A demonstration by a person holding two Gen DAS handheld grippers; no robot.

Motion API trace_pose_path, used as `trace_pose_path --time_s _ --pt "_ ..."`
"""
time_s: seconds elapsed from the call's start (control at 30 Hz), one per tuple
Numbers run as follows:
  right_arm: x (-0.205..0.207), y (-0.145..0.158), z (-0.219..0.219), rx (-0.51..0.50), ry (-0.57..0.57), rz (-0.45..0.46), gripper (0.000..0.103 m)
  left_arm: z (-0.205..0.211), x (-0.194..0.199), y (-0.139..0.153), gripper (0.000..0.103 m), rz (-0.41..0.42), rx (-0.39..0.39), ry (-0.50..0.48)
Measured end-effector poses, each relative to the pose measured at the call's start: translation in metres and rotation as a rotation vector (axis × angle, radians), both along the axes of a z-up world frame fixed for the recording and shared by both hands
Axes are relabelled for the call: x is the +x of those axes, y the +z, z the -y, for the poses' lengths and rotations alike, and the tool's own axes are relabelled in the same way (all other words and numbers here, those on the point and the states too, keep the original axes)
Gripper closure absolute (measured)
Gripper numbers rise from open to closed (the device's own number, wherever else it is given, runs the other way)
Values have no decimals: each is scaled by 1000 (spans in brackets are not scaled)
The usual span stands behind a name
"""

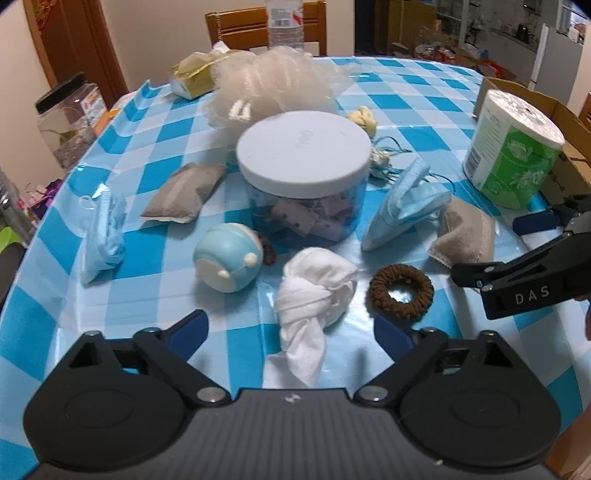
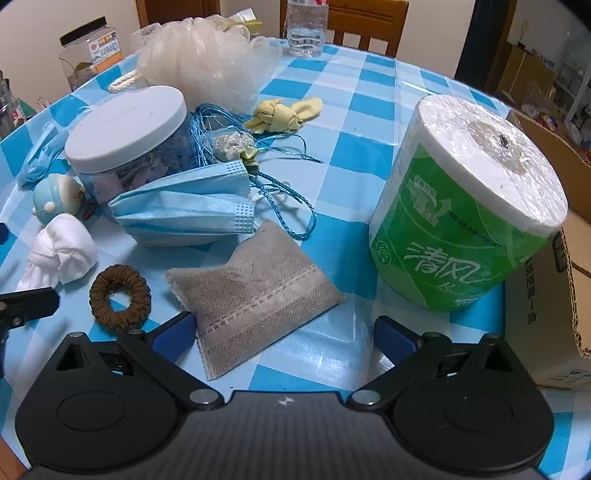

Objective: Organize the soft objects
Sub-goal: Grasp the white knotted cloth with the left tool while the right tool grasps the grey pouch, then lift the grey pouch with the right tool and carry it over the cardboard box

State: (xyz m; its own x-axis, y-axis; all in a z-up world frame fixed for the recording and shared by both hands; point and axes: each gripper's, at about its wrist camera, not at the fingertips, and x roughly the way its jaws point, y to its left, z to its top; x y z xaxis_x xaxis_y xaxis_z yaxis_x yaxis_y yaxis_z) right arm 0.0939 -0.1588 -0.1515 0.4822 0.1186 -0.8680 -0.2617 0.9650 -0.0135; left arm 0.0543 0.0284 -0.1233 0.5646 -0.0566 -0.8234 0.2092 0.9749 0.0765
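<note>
Soft objects lie on a blue-checked table (image 1: 406,99). My left gripper (image 1: 291,332) is open, its fingers either side of a knotted white cloth (image 1: 314,291). A brown hair tie (image 1: 401,291) lies to its right. My right gripper (image 2: 284,332) is open over a grey sachet (image 2: 255,284); it also shows in the left wrist view (image 1: 532,284). A blue face mask (image 2: 184,210) leans on a white-lidded jar (image 1: 303,158). A second grey sachet (image 1: 184,194), another blue mask (image 1: 103,236) and a blue-white ball toy (image 1: 227,254) lie at left.
A green toilet roll (image 2: 461,206) stands right, beside a cardboard box (image 2: 546,325). A white bath pouf (image 1: 269,85), a knotted yellow cloth (image 2: 284,114), blue string (image 2: 280,188), a tissue pack (image 1: 192,74), a water bottle (image 2: 306,29) and a plastic canister (image 1: 66,118) sit further back.
</note>
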Motion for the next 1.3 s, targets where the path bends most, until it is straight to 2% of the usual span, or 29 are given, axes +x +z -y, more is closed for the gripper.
trace_pose_path --time_s 0.07,0.2,0.37,0.43,0.7,0.9,0.93,0.97,1.23,1.3 --pt "-3 -1 1 6 0 19 0 1 1 -4 21 0 -5 -2" --pt "-7 -2 1 14 -1 51 0 2 2 -9 26 14 -6 -6" --pt "-8 -3 1 15 2 59 0 2 7 -14 44 23 -14 -3" --pt "-9 -2 2 18 8 54 0 1 9 -14 47 25 -25 0" --pt "-9 5 -4 49 71 74 0 3 12 -14 48 31 -29 -1" --pt "3 4 -15 33 110 92 10 2 12 -14 51 27 -37 -3" --pt "4 3 -15 27 113 95 12 2 13 -14 55 27 -38 -4" --pt "4 3 -15 17 117 97 13 2 13 -13 62 27 -39 -6" --pt "2 11 -11 19 123 102 45 3 13 -10 68 17 -55 -38" --pt "1 15 -11 24 127 104 46 3 13 -10 68 15 -53 -52"
